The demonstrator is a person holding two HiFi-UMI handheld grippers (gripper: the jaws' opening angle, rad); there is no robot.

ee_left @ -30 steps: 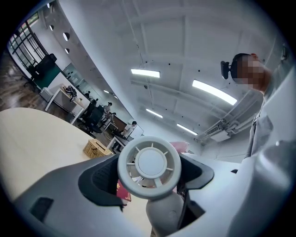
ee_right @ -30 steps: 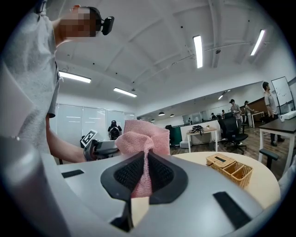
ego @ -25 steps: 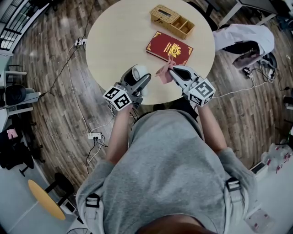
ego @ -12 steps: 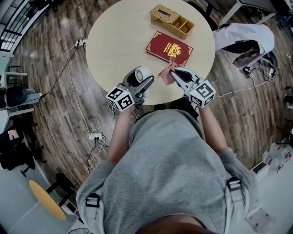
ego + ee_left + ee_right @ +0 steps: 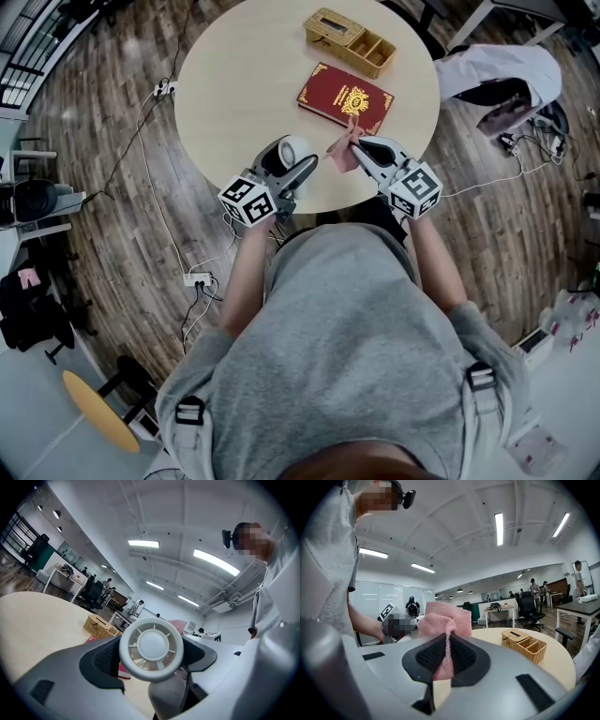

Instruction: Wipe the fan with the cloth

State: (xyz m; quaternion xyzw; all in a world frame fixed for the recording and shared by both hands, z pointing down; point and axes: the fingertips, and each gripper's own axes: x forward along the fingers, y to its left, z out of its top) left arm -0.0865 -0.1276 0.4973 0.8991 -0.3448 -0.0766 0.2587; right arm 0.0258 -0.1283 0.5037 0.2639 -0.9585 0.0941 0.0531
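**Fan and cloth drawn close, not yet touching**

The left gripper (image 5: 152,660) is clamped on a small white handheld fan with a round grille (image 5: 151,644), gripping it just below the head. It holds the fan over the near edge of the round pale wooden table (image 5: 234,84). The right gripper (image 5: 446,656) pinches a pink knitted cloth (image 5: 445,616), whose bunched top stands free. Over the last second the fan has edged slightly towards the cloth. The two are near but apart, so wiping looks about to start. A red book (image 5: 345,97) and a wicker basket (image 5: 349,40) lie beyond.
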